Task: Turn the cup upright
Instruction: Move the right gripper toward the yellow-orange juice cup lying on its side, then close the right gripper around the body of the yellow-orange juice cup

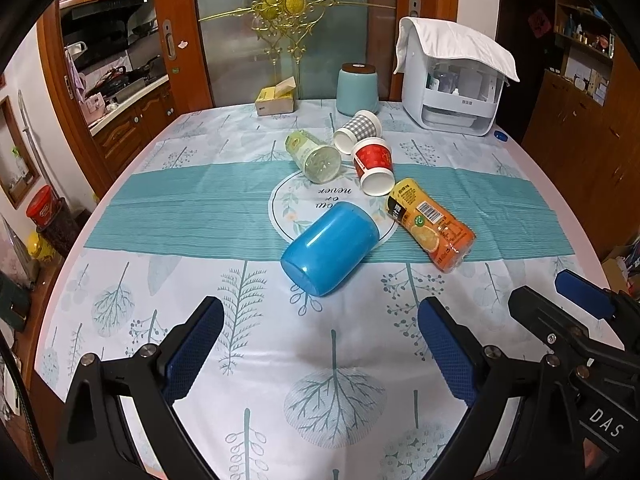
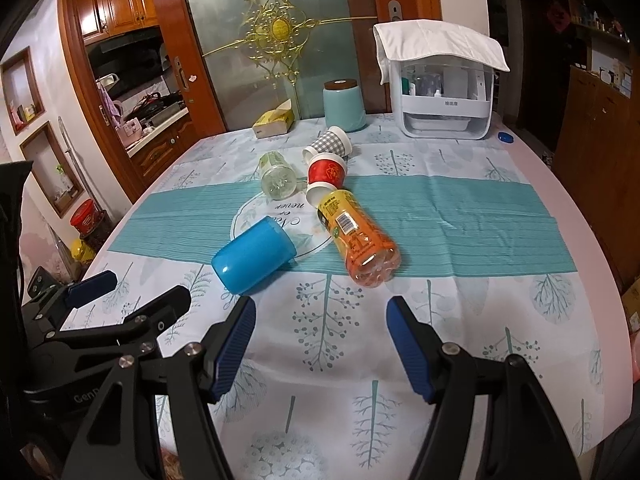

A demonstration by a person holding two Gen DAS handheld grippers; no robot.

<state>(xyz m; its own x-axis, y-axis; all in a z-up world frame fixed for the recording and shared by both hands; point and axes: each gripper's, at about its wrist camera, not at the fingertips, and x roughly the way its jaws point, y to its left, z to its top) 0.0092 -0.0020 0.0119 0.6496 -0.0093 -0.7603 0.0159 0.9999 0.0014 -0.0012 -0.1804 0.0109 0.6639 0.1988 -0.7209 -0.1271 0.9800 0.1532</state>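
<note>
- The blue cup (image 1: 330, 249) lies on its side near the middle of the table (image 1: 532, 152), on the near edge of the teal band of the tablecloth (image 1: 192, 216). Its closed base points toward the near left and its mouth points away, toward the far right.
- The left gripper (image 1: 322, 344) hovers just short of the cup with its jaws spread wide and nothing between them. The right gripper (image 2: 320, 340) is likewise wide open and empty, near and slightly right of the cup.
- The step in hand is likely the approach. The left gripper is lined up best, since the cup sits almost straight ahead of it.
- A good grasp probably closes across the rounded body near the base, not along the axis, so the smooth plastic cannot roll out.
- The orange bottle (image 1: 434, 226) lies just right of the cup, apparently touching or nearly so. Keep the right finger (image 1: 448, 352) clear of it, or it may roll.
- The red paper cup (image 1: 372, 166), the checked paper cup (image 1: 356, 130) and the clear green bottle (image 1: 314, 156) lie farther off and should stay undisturbed.
- Once gripped, lift slightly before rotating the mouth upward, then set the base flat on the cloth.
</note>
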